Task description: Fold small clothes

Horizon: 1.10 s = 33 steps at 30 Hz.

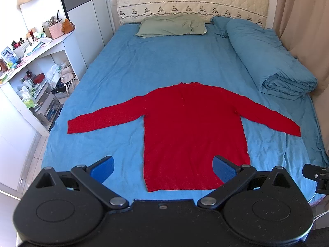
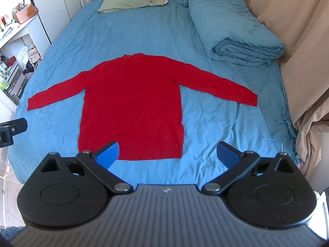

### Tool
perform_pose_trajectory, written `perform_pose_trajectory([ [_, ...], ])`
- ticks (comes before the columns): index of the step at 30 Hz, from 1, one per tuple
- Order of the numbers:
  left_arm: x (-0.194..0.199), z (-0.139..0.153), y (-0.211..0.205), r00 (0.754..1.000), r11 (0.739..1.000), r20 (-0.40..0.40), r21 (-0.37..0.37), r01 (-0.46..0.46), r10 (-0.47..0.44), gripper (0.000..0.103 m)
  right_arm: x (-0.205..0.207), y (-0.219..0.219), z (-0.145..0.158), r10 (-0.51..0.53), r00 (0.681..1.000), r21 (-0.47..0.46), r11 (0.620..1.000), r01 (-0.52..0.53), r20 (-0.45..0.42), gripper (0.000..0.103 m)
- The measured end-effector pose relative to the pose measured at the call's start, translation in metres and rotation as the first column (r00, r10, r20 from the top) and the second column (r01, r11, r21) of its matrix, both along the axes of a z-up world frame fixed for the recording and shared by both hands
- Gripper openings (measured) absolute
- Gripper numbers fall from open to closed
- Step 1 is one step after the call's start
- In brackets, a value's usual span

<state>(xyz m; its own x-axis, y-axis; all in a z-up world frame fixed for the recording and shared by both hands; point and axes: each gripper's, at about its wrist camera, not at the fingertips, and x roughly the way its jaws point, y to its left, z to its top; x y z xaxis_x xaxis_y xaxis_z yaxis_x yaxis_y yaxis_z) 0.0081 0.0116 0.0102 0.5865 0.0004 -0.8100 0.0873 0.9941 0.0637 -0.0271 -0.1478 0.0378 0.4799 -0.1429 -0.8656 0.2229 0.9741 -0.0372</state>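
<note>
The left black two-finger gripper (image 1: 163, 167), its blue ribbed pads (image 1: 103, 168) spread wide apart, hangs above the hem of a red long-sleeved knit sweater (image 1: 191, 131), gripping nothing. Beside it the right black gripper (image 2: 168, 154) is likewise splayed and empty over the hem's other corner. The sweater lies flat, both sleeves stretched outward, on a wrinkled blue bedsheet (image 1: 127, 65). Beyond the sweater's collar rests a rumpled sage-green pillow (image 1: 172, 25); off its far sleeve, a rolled blue duvet (image 1: 273, 57).

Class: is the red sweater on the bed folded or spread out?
Spread out: the red sweater lies flat on the blue sheet, both sleeves extended.
</note>
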Motion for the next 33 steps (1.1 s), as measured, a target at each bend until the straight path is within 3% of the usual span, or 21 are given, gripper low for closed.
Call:
perform_pose_trajectory([
  [11, 0.009, 0.0, 0.004, 1.0, 1.0, -0.002, 0.005, 0.002, -0.002, 0.103, 0.005, 0.001, 0.0, -0.002, 1.0, 0.003, 1.0, 0.002, -0.001, 0.103],
  [19, 0.048, -0.002, 0.003, 0.999, 1.0, -0.029, -0.001, 0.022, -0.022, 0.103, 0.035, -0.014, 0.001, -0.048, 0.999, 0.032, 0.998, 0.049, -0.003, 0.103],
  [26, 0.119, -0.021, -0.032, 0.996, 0.996, -0.016, -0.006, 0.092, -0.092, 0.103, 0.076, -0.075, -0.013, -0.179, 0.984, 0.036, 0.983, 0.178, 0.015, 0.103],
  [33, 0.199, -0.076, -0.086, 0.996, 0.998, -0.066, -0.008, 0.061, -0.062, 0.103, 0.127, -0.178, -0.082, -0.325, 0.945, 0.055, 0.944, 0.326, -0.027, 0.103],
])
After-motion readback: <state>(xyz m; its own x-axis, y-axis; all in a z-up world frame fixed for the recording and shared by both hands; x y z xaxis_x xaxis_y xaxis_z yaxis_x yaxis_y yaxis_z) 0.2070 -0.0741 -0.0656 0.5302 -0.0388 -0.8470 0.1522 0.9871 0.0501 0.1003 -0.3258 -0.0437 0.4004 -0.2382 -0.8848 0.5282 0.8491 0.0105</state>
